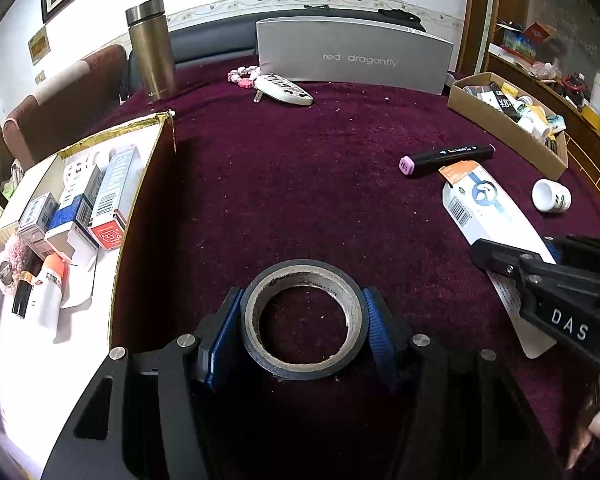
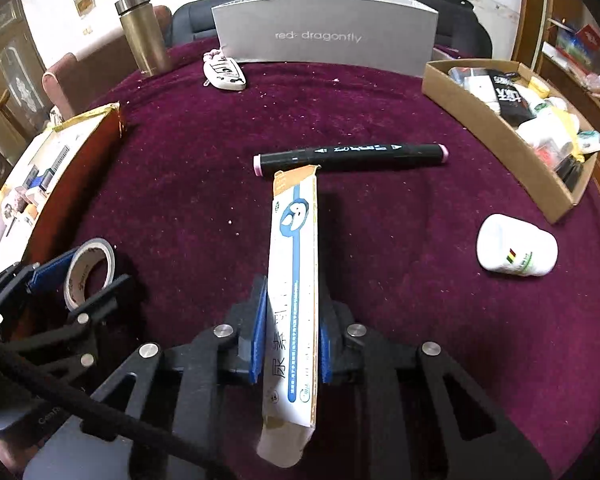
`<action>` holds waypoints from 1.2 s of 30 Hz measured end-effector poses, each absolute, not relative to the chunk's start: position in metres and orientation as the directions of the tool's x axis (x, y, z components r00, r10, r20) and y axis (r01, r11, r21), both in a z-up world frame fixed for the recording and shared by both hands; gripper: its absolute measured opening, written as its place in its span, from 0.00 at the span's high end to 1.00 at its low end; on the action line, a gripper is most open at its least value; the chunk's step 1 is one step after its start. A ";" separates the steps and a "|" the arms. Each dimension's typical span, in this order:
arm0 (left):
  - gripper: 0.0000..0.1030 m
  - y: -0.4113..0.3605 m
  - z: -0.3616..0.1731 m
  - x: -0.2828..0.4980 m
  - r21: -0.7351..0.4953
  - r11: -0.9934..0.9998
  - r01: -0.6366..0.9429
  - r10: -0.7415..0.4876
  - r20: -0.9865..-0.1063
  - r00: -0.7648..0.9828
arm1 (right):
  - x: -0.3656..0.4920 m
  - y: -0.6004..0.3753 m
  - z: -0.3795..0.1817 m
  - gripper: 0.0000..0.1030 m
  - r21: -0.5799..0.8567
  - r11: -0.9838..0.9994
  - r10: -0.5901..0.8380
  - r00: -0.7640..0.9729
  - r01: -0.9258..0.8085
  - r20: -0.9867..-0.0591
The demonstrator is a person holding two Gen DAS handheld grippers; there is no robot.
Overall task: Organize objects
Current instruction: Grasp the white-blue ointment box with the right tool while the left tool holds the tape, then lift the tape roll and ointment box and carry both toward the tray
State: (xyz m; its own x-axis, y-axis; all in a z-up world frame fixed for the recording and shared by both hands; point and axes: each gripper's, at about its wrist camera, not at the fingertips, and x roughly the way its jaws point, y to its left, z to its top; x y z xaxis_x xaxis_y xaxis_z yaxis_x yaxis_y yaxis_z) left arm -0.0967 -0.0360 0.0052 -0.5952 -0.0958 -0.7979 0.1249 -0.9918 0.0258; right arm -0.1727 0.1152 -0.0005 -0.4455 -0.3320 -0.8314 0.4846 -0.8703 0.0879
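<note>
Tape roll [image 1: 305, 319] sits clamped between our left gripper [image 1: 305, 332] pads; our right gripper [image 2: 288, 344] pinches the long carton [image 2: 294, 280]. We judge both picks made; next we carry each to a box: white tray [image 1: 28, 360] beside our left.

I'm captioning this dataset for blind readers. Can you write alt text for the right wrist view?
The right gripper is shut on a long white carton whose far end touches a black marker on a maroon cloth. At left the left gripper clasps a tape roll; a white bottle lies at right, near a cardboard tray.
</note>
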 end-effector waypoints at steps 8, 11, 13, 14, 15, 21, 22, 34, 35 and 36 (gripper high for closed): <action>0.48 -0.035 0.004 -0.097 0.036 -0.992 0.124 -0.103 -0.797 -0.595 | -0.168 0.113 0.000 0.82 0.099 -0.868 -0.358 -0.475 0.487 -0.804; 0.47 -0.034 0.004 -0.098 0.044 -0.991 0.123 -0.109 -0.796 -0.595 | -0.172 0.114 -0.001 0.82 0.129 -0.863 -0.383 -0.466 0.489 -0.797; 0.47 -0.033 0.004 -0.098 0.048 -0.991 0.123 -0.112 -0.796 -0.595 | -0.170 0.111 -0.002 0.79 0.112 -0.853 -0.388 -0.475 0.510 -0.790; 0.47 -0.033 0.004 -0.098 0.051 -0.991 0.123 -0.115 -0.796 -0.594 | -0.171 0.111 -0.002 0.77 0.121 -0.850 -0.395 -0.468 0.512 -0.791; 0.45 -0.033 0.004 -0.098 0.055 -0.991 0.125 -0.119 -0.796 -0.593 | -0.172 0.112 -0.002 0.73 0.140 -0.846 -0.410 -0.460 0.515 -0.788; 0.49 -0.033 0.004 -0.098 0.044 -0.992 0.118 -0.106 -0.794 -0.598 | -0.171 0.105 -0.002 0.73 0.108 -0.845 -0.386 -0.458 0.523 -0.800; 0.49 -0.031 0.004 -0.097 0.054 -0.992 0.114 -0.112 -0.791 -0.602 | -0.169 0.104 -0.002 0.77 0.085 -0.850 -0.367 -0.468 0.521 -0.804; 0.49 -0.024 0.011 -0.093 0.076 -0.992 0.097 -0.121 -0.753 -0.647 | -0.166 0.108 0.008 0.79 0.127 -0.845 -0.421 -0.498 0.520 -0.758; 0.49 -0.024 0.012 -0.093 0.074 -0.993 0.096 -0.119 -0.751 -0.650 | -0.165 0.108 0.009 0.79 0.130 -0.845 -0.423 -0.501 0.519 -0.755; 0.49 -0.024 0.012 -0.092 0.076 -0.992 0.096 -0.120 -0.749 -0.651 | -0.165 0.108 0.010 0.79 0.135 -0.843 -0.428 -0.498 0.521 -0.754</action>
